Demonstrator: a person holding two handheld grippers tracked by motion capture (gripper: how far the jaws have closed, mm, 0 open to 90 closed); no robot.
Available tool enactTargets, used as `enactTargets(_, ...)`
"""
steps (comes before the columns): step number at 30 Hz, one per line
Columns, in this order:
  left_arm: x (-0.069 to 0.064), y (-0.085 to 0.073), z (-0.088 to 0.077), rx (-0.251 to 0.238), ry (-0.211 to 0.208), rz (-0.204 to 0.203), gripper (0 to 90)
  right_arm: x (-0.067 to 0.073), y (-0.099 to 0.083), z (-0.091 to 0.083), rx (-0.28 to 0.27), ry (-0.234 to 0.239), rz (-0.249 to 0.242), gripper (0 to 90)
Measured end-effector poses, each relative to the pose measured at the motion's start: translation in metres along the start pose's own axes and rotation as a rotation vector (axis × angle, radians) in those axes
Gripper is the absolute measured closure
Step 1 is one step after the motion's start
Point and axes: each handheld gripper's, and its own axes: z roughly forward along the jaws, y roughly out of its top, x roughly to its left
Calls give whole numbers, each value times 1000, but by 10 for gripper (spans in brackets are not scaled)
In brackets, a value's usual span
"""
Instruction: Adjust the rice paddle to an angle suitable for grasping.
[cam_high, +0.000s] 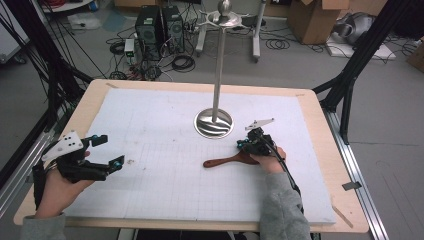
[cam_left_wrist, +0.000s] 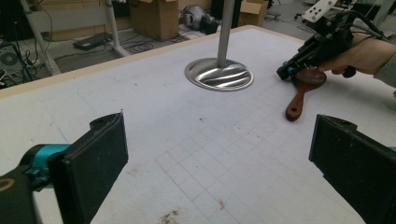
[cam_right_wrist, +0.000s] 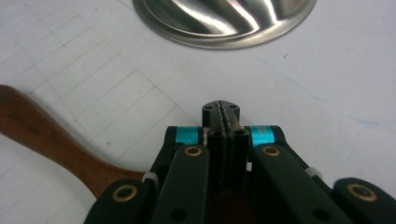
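Observation:
A dark wooden spoon lies flat on the white gridded board, handle pointing left. My right gripper is shut, its jaws pressed together with nothing visible between the tips. It sits low over the spoon's round end, and the handle runs out to its left. In the left gripper view that right gripper hovers on the spoon's bowl, held by a hand. My left gripper is open wide near the board's left edge, nothing between its pads.
A steel stand with a round base and a tall pole rises just behind the spoon. The board lies on a wooden tabletop. Cables, computers and boxes cover the floor beyond.

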Motion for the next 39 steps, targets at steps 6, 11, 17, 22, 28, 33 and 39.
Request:
enactTargets(6,-1,3,9,6,-20,10,50,1,-5,-5,-1,9,-1,894)
enactTargets(11,-3,5,19,10,-39,12,49,2,-11,-9,-1,27,15,894)
enactTargets(17,-4,8,30,17,-64,21,49,5,-15,-15,11,40,7,894)
enactTargets(22,-6,9,37,20,-82,26,50,10,-19,-19,18,47,-5,894)
enactTargets(28,-7,11,44,24,-97,28,50,12,-23,-22,20,67,-14,894)
enactTargets(33,-8,12,49,25,-106,28,49,16,-25,-24,25,77,-19,894)
enactTargets(39,-8,13,54,28,-119,32,50,19,-28,-26,26,98,-23,894)
